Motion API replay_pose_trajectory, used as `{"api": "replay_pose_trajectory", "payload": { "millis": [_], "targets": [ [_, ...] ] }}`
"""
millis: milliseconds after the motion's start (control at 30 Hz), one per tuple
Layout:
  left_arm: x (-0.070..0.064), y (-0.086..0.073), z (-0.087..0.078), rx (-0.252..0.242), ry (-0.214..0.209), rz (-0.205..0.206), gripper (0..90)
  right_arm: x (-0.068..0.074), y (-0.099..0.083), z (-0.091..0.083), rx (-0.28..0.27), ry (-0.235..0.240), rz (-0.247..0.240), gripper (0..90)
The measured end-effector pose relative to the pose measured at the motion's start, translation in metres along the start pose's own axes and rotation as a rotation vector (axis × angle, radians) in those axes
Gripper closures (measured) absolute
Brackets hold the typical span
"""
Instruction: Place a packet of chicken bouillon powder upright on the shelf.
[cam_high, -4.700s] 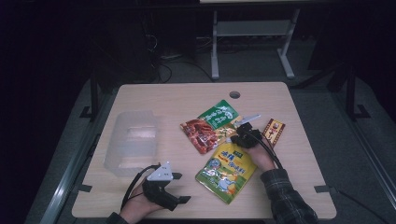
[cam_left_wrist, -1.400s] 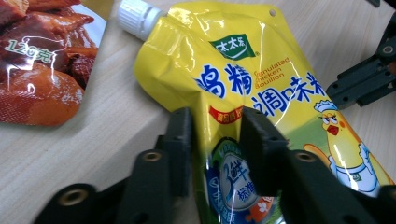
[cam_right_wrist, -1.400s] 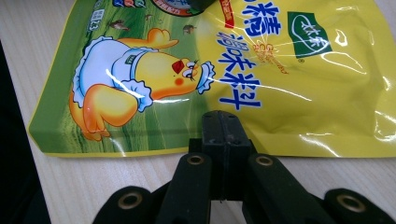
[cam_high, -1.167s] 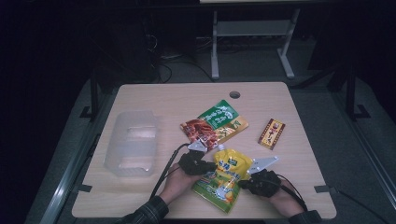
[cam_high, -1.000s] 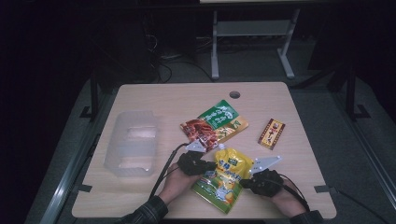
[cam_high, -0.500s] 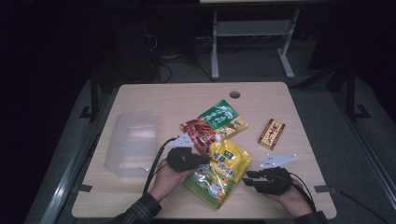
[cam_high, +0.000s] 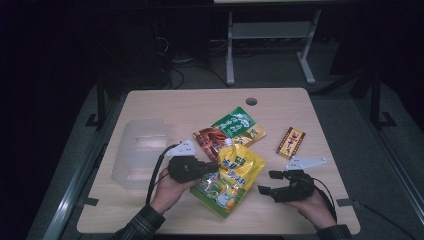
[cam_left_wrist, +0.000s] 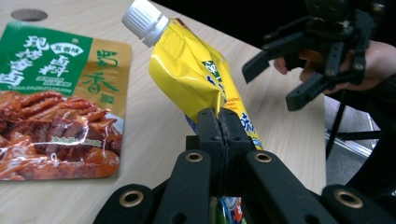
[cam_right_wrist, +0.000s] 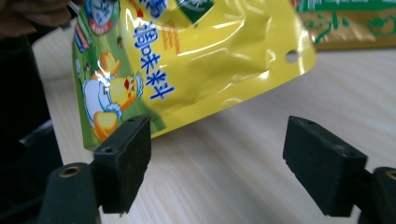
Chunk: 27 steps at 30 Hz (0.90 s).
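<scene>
A yellow spouted pouch (cam_high: 231, 179) with a white cap (cam_left_wrist: 145, 16) is lifted at its left edge off the table. My left gripper (cam_high: 212, 167) is shut on that edge (cam_left_wrist: 219, 126), its jaws pressed together on the foil. My right gripper (cam_high: 267, 182) stands open to the right of the pouch, with bare table between its jaws (cam_right_wrist: 217, 172). The pouch's lower edge (cam_right_wrist: 196, 60) hangs just beyond its fingertips. The right gripper (cam_left_wrist: 299, 65) also shows open behind the pouch in the left gripper view.
A red and green snack bag (cam_high: 227, 132) lies behind the pouch, with its meat picture (cam_left_wrist: 51, 126) close to my left jaws. A small red box (cam_high: 290, 142) lies at the right. A clear plastic container (cam_high: 140, 150) stands at the left. The table's front edge is near both hands.
My right gripper let go of the pouch and drew back to the right, open. My left gripper lifted the pouch's left edge and carried it a little up and left.
</scene>
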<state>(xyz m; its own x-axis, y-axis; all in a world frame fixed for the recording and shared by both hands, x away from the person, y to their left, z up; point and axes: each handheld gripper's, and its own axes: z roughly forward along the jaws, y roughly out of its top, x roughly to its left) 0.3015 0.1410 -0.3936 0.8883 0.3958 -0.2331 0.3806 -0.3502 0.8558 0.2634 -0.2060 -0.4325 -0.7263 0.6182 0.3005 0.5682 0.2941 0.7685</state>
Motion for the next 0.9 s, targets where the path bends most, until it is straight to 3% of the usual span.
{"api": "replay_pose_trajectory", "payload": {
  "millis": [267,367,533,633,767,900],
  "targets": [
    [-0.002,0.002,-0.018,-0.049,-0.025,0.01,89.6,-0.011,0.021,0.008,-0.078,0.074,-0.012,17.3],
    [-0.004,0.001,-0.023,-0.054,-0.028,0.02,89.6,-0.011,0.029,0.015,-0.094,0.09,-0.025,16.4],
    [-0.006,0.0,-0.027,-0.062,-0.032,0.024,89.6,-0.005,0.044,0.03,-0.107,0.156,-0.052,17.4],
    [-0.007,0.0,-0.028,-0.066,-0.033,0.023,89.5,-0.002,0.047,0.041,-0.094,0.188,-0.063,21.9],
    [-0.006,-0.001,-0.029,-0.079,-0.023,0.02,89.5,0.001,0.05,0.045,-0.1,0.229,-0.081,38.8],
    [-0.006,-0.002,-0.031,-0.101,-0.015,0.017,89.5,-0.001,0.05,0.04,-0.13,0.253,-0.057,55.3]
  ]
}}
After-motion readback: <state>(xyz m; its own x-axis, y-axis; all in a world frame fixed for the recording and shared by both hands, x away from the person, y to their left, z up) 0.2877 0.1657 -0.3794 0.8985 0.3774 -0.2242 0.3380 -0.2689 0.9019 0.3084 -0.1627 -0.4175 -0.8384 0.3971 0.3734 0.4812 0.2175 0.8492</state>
